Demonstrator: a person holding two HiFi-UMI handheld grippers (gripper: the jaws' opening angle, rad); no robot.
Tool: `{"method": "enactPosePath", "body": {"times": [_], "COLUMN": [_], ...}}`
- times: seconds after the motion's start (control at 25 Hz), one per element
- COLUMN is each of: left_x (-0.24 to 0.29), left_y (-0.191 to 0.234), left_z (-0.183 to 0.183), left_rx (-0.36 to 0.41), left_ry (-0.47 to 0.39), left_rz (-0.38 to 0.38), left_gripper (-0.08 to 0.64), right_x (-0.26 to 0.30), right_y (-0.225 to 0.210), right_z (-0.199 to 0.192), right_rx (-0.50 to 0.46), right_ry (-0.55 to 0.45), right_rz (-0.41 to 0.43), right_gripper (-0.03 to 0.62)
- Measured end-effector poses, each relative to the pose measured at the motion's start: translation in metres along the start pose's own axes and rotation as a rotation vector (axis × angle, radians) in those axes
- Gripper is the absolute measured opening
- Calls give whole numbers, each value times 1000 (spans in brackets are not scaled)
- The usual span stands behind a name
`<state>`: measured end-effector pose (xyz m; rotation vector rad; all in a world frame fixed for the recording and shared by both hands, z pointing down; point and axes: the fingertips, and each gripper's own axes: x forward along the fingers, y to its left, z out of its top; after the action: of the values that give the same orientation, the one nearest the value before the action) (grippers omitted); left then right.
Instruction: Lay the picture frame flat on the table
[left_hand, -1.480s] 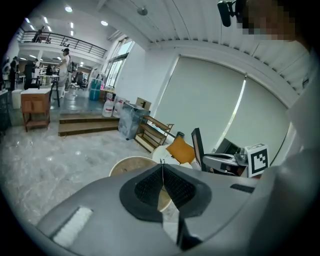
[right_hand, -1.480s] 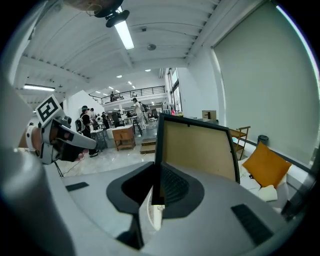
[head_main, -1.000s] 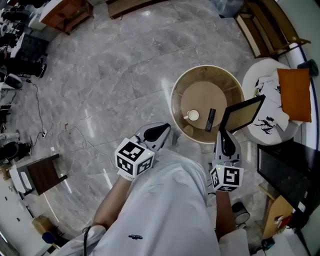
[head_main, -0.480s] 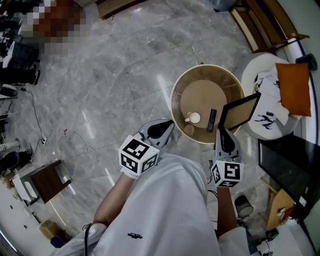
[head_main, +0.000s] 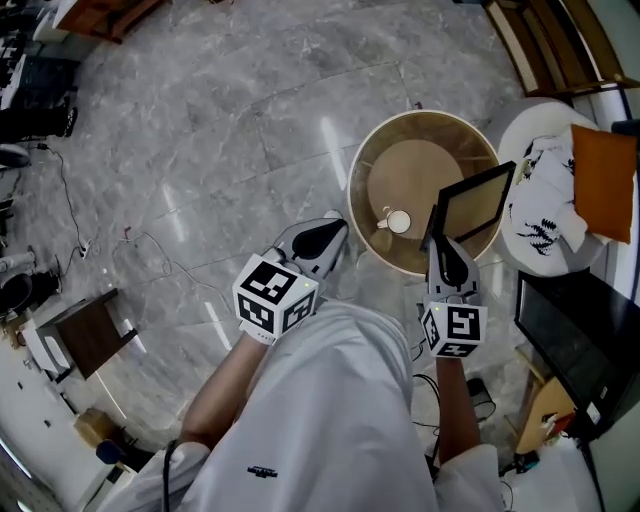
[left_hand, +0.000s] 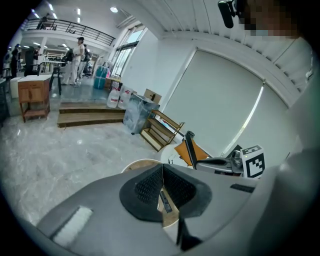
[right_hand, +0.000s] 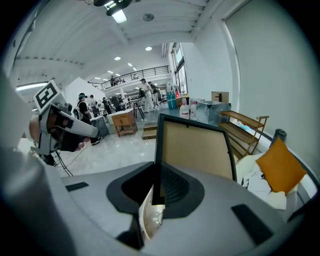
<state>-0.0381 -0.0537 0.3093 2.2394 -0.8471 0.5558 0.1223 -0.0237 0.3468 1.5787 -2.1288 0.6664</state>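
A black picture frame (head_main: 473, 203) with a tan panel is held up over the round wooden table (head_main: 362, 215), its panel (right_hand: 197, 148) filling the middle of the right gripper view. My right gripper (head_main: 444, 258) is shut on the frame's lower left edge. Off the table's near left side, over the floor, my left gripper (head_main: 322, 240) is shut with nothing in it; its jaws meet in the left gripper view (left_hand: 162, 186). A white cup (head_main: 398, 221) stands on the table, left of the frame.
A white armchair (head_main: 560, 215) with an orange cushion (head_main: 604, 180) stands right of the table. A black cabinet (head_main: 570, 340) is at the right edge. A wooden shelf (head_main: 530, 50) is behind. Cables (head_main: 150, 270) lie on the marble floor at left.
The frame has shifted left over the table with my right gripper. The dark remote seen beside the cup earlier is now hidden behind the frame. The left gripper stayed put.
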Motion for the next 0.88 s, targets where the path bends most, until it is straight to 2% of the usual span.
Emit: {"method": "enactPosePath", "body": {"times": [0.44,0.68,0.88], "left_x": [45,70,90], "left_y": [52,71,93], "left_z": [-28,-49,-75], "left_rx": [-73,-90,-93], "left_ry": [24,58,88], "left_rz": [35,31,51], "left_gripper": [5,5,5], "right_x": [75,121,158], "right_y": [-2,-4,-3], "right_z": [-29,-53,-78], "right_rx": [-47,-75,-57], "right_ry": [102,159,195], "right_rz": [96,138,157], "right_gripper": [37,37,37]}}
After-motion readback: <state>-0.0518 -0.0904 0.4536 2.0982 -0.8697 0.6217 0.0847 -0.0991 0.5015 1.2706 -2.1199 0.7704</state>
